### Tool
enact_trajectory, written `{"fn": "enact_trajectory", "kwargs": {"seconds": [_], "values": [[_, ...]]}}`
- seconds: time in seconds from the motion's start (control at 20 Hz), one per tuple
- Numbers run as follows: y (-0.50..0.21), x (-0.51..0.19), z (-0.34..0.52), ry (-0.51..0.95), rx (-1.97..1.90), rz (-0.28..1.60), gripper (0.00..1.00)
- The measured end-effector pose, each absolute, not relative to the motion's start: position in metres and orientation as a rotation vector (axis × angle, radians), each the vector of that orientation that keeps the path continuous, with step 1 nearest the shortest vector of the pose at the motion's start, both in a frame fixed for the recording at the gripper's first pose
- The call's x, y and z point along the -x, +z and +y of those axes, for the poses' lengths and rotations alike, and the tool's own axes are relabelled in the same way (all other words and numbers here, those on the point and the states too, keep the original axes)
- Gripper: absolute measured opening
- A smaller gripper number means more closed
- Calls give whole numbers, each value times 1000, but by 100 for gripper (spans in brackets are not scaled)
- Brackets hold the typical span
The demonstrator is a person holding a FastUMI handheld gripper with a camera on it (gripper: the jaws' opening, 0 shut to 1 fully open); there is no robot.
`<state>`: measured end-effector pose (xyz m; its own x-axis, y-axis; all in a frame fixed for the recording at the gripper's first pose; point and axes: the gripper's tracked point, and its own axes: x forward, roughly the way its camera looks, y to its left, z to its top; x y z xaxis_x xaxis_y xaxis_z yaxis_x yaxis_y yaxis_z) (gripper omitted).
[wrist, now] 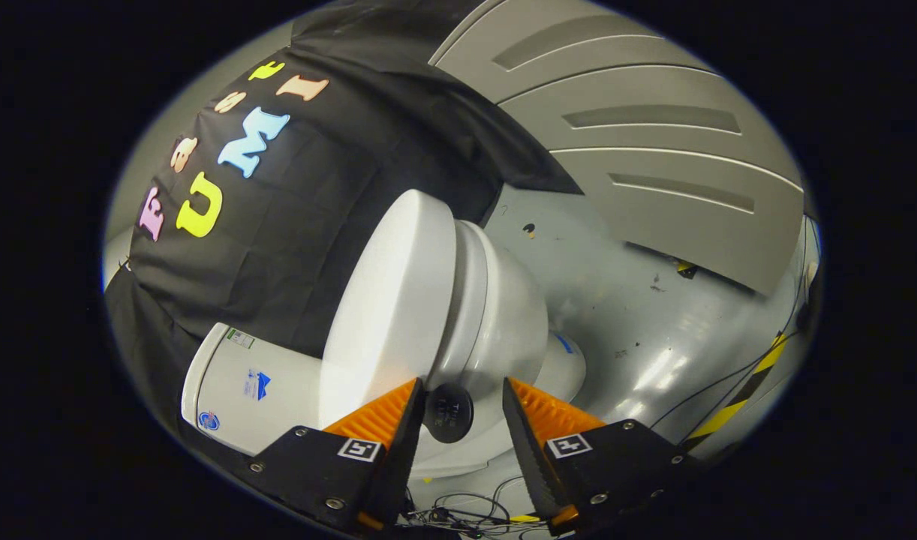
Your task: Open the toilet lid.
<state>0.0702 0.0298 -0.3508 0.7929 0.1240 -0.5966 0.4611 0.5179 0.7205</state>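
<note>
The white toilet appears tipped sideways because the gripper view is rolled. Its smooth white lid [391, 300] lies flat against the seat and bowl [507, 322], and the tank [248, 390] sits behind it against the black cloth wall. A round black knob [449, 412] sticks out at the lid's front edge. My gripper [462, 382] is open, one finger on each side of the knob, with a small gap left on both sides. The fingertips reach just up to the lid's rim.
Shiny grey floor [638, 315] spreads beyond the bowl. A grey panelled wall [653, 150] stands behind it. Thin black cables [466, 514] lie on the floor near the toilet's base, and a yellow-and-black tape strip [744, 397] runs along the floor's edge.
</note>
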Motion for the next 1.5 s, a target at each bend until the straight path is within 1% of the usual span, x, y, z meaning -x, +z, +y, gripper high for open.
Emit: {"fn": "enact_trajectory", "kwargs": {"seconds": [0.05, 0.1, 0.25, 0.4, 0.65, 0.8, 0.95, 1.15, 1.25, 1.5], "values": [[-348, -73, 28, -217, -1031, 639, 59], [-347, -75, 30, -210, -1037, 634, 57], [-344, -78, 31, -209, -1046, 625, 35], [-344, -78, 28, -218, -1078, 628, 31], [-337, -78, 28, -236, -1094, 628, 15], [-332, -79, 25, -258, -1114, 627, 12], [-331, -79, 26, -255, -1128, 627, 2], [-329, -79, 26, -293, -1133, 630, 0], [-325, -77, 30, -282, -1067, 638, 0], [-290, -85, 26, -287, -1021, 590, 0]]}}
